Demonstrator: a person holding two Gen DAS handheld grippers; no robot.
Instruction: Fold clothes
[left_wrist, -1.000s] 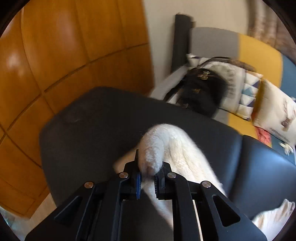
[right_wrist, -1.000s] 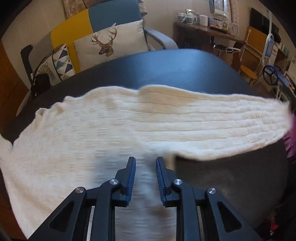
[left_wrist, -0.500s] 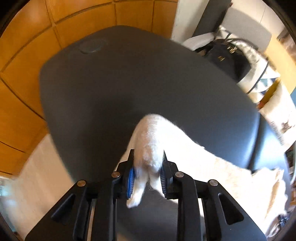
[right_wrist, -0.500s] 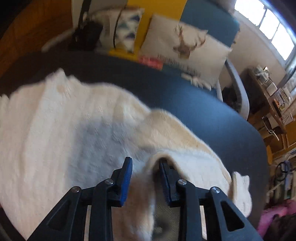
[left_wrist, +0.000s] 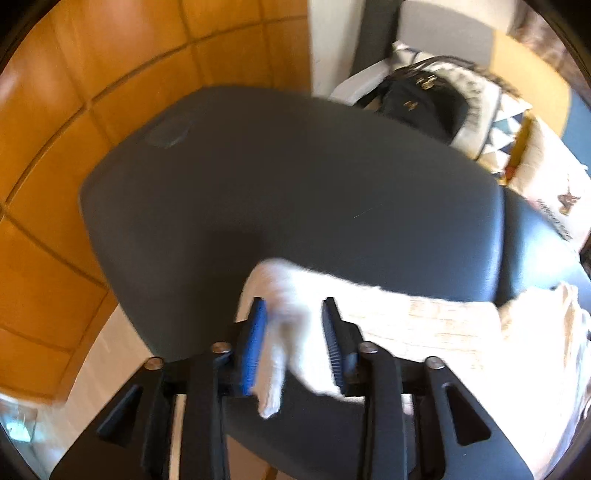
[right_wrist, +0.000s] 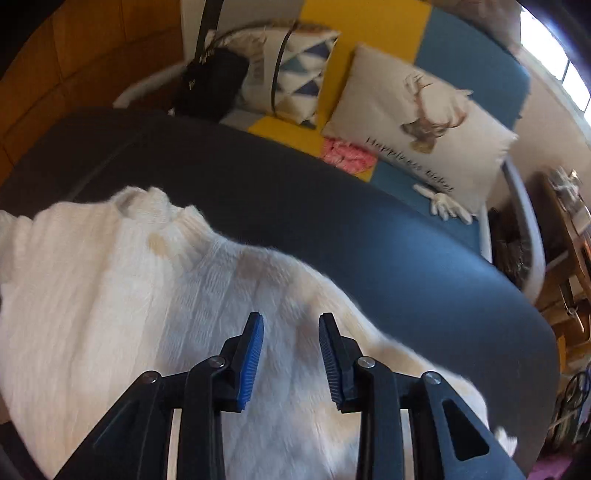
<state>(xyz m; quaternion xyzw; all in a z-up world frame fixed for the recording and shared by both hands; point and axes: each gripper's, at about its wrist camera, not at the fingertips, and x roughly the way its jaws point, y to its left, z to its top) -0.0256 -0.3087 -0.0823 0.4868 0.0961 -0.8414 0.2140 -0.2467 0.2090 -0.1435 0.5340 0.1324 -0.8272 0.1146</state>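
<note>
A cream knitted sweater (right_wrist: 110, 295) lies spread on a dark table (right_wrist: 369, 236), its collar toward the far edge. My right gripper (right_wrist: 291, 325) is open and empty just above the sweater's body. In the left wrist view my left gripper (left_wrist: 295, 314) is open, and the sweater's sleeve (left_wrist: 284, 332) lies loosely between the fingers and slips down over the table (left_wrist: 295, 177). The rest of the sweater (left_wrist: 443, 332) stretches to the right.
A sofa behind the table holds a deer-print pillow (right_wrist: 417, 118), a triangle-pattern pillow (right_wrist: 295, 62) and a black handbag (right_wrist: 210, 85). Orange wooden wall panels (left_wrist: 92, 92) are at the left. A cluttered desk (right_wrist: 569, 229) stands at the right.
My left gripper has opened and let go of the sleeve, which now lies loosely between its fingers. My right gripper has opened wider and come off the sweater fold it was over.
</note>
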